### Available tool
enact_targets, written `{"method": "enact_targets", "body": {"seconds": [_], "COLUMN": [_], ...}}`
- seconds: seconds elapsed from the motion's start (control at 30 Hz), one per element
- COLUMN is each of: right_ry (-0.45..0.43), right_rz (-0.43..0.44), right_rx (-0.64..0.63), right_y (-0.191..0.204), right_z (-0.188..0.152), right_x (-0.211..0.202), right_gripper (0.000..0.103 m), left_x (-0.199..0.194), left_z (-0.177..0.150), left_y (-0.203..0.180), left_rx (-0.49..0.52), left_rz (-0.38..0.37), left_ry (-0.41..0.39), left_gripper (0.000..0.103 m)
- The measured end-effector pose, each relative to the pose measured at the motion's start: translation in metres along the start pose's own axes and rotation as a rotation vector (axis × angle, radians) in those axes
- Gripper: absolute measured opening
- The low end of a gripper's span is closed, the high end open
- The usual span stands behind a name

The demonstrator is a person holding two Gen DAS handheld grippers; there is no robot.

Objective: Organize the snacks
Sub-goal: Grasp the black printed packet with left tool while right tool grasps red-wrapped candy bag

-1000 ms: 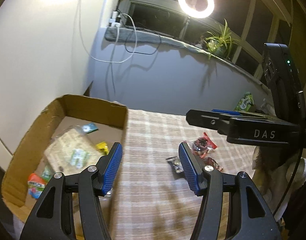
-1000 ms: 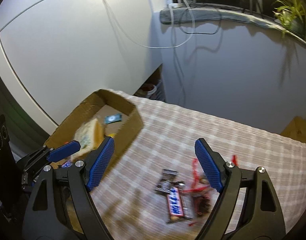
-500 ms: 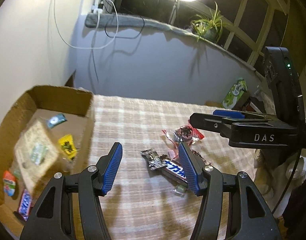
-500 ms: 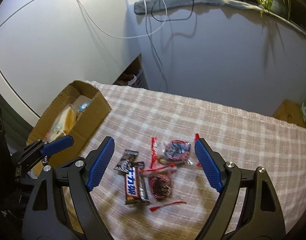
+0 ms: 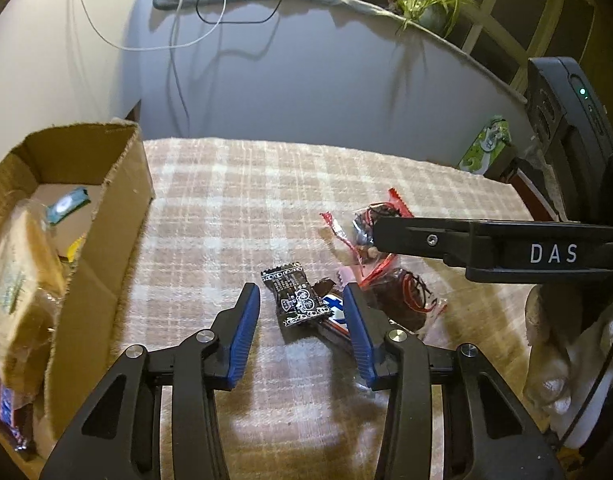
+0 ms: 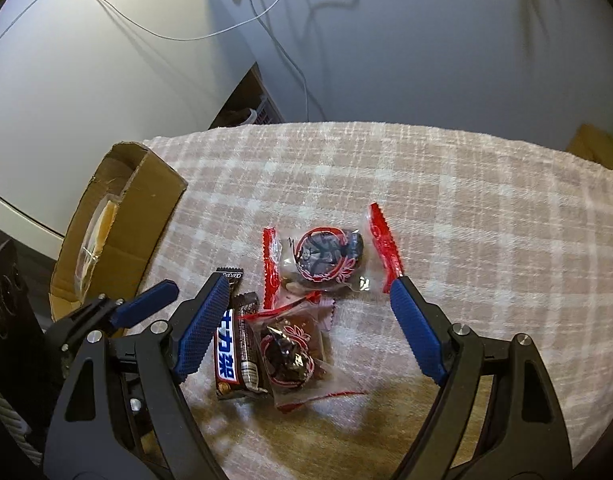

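Observation:
A cardboard box (image 5: 106, 216) at the table's left holds a bread pack (image 5: 18, 292) and small snacks. On the checked cloth lie a black wrapped snack (image 5: 296, 300), a Snickers bar (image 6: 232, 360) and two clear red-edged packets (image 6: 326, 258) (image 6: 292, 354). My left gripper (image 5: 302, 328) is open and empty, low over the black snack, which lies between its fingers. My right gripper (image 6: 306, 328) is open and empty, above the packets. In the right wrist view the cardboard box (image 6: 146, 208) shows at the left.
The checked cloth (image 5: 234, 208) covers the table. A green box (image 5: 486, 146) stands beyond the far right edge. A plant (image 5: 426, 4) and cables (image 5: 194, 20) are on the sill by the wall.
Both grippers have swung right, away from the box, and come down over the snack pile. Both stay open.

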State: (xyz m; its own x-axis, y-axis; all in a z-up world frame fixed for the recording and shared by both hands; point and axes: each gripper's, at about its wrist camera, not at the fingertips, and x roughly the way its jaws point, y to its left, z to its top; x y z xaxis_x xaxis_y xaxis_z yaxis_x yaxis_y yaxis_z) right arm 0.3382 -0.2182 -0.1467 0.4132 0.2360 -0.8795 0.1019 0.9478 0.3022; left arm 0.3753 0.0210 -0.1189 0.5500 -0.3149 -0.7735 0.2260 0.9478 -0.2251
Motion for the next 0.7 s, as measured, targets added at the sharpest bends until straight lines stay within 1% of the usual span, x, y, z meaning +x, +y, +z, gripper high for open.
{"method": "enact_targets", "body": {"seconds": [0.1, 0.3, 0.33, 0.37, 0.47, 0.53, 0.57, 0.7], "right_ry": [0.002, 0.006, 0.008, 0.009, 0.014, 0.014, 0.012, 0.010], "right_rz": [-0.007, -0.045, -0.051, -0.057, -0.085, -0.088, -0.095, -0.127], "right_rx": [-0.003, -0.023, -0.026, -0.028, -0.035, -0.039, -0.043, -0.072], "right_y": [0.005, 0.013, 0.014, 0.014, 0.014, 0.013, 0.014, 0.018], "right_z": [0.003, 0.010, 0.010, 0.011, 0.012, 0.013, 0.014, 0.017], "right_x": [0.008, 0.025, 0.027, 0.029, 0.036, 0.039, 0.039, 0.043], "right_gripper": [0.085, 0.085, 0.085, 0.085, 0.084, 0.084, 0.083, 0.083], "left_x": [0.008, 0.020, 0.021, 0.021, 0.022, 0.023, 0.024, 0.026], "left_z": [0.003, 0.004, 0.005, 0.005, 0.005, 0.004, 0.003, 0.000], "left_y": [0.002, 0.001, 0.002, 0.002, 0.004, 0.004, 0.003, 0.000], "left_rx": [-0.014, -0.008, -0.010, -0.011, -0.009, 0.003, 0.010, 0.041], "left_rz": [-0.001, 0.016, 0.020, 0.022, 0.033, 0.038, 0.048, 0.072], "left_ry": [0.018, 0.039, 0.039, 0.038, 0.037, 0.038, 0.039, 0.033], "left_gripper": [0.041, 0.041, 0.040, 0.036, 0.031, 0.028, 0.023, 0.023]}}
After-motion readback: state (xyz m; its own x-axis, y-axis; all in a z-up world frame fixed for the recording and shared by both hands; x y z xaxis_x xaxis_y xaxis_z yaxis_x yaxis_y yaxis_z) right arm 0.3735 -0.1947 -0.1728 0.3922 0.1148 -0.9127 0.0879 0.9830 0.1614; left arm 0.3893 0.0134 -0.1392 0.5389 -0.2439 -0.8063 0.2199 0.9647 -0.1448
